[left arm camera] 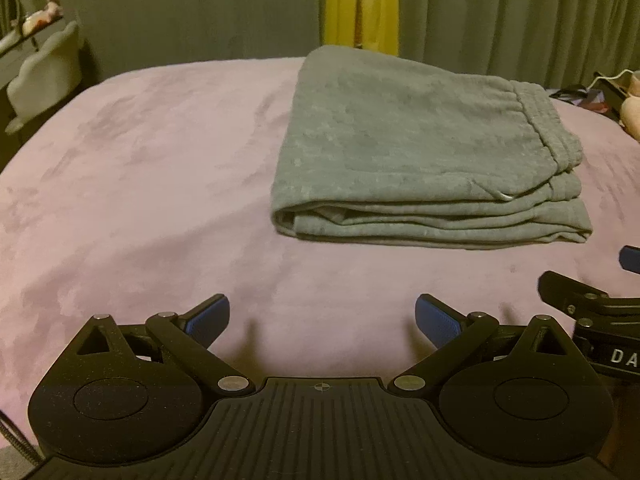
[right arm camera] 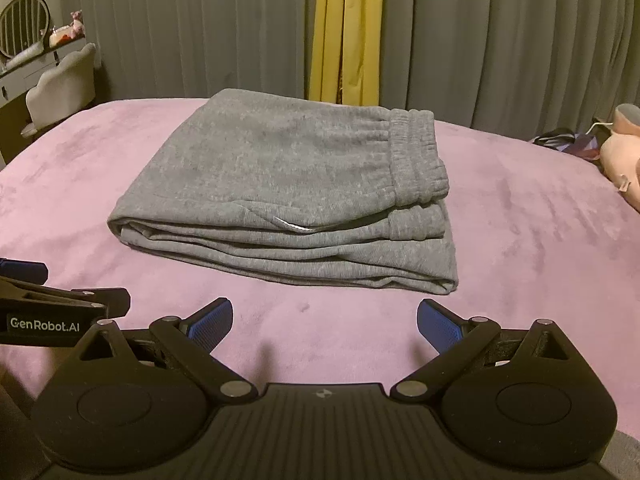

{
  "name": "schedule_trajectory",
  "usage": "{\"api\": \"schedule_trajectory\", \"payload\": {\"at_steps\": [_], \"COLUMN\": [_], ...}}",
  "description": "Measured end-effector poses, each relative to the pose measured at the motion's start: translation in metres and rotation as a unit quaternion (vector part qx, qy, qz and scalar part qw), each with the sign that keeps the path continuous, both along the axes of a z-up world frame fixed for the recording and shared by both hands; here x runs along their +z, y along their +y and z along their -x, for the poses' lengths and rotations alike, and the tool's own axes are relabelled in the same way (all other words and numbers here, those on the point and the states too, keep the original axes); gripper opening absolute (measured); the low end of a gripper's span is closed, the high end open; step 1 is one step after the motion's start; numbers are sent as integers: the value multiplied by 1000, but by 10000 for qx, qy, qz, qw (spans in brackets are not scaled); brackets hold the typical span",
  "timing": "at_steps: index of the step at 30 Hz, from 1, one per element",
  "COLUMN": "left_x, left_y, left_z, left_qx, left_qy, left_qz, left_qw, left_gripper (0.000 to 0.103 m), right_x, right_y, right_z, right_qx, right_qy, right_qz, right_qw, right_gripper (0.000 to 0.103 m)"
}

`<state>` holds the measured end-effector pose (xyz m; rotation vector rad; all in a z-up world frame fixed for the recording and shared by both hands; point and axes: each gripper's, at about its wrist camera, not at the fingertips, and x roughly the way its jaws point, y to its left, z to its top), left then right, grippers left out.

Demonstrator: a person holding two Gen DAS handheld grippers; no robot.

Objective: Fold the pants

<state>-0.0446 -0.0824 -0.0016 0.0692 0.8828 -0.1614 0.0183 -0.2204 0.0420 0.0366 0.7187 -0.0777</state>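
Grey sweatpants lie folded in a flat stack of layers on the pink bed cover, waistband to the right. In the right wrist view the pants lie straight ahead on the cover. My left gripper is open and empty, held back from the pants' near left edge. My right gripper is open and empty, short of the pants' near edge. Each gripper shows at the edge of the other's view: the right gripper and the left gripper.
Grey curtains with a yellow strip hang behind the bed. A pink plush toy and dark items lie at the right of the bed. A white chair and a dressing table stand at the left.
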Motion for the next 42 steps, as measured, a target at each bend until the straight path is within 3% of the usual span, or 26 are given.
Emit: {"api": "schedule_trajectory", "payload": {"at_steps": [11, 42], "left_x": [-10, -12], "left_y": [-8, -10], "left_z": [-10, -11], "left_qx": [-220, -257], "left_qy": [117, 161], "left_qz": [113, 132], "left_qw": [9996, 9995], "left_gripper": [102, 102], "right_x": [-8, -11], "right_y": [-9, -12], "right_z": [-9, -10], "right_qx": [-156, -255], "right_qy": [146, 225], "right_qz": [-122, -185], "right_qw": [9997, 9993], "right_gripper": [99, 99]}}
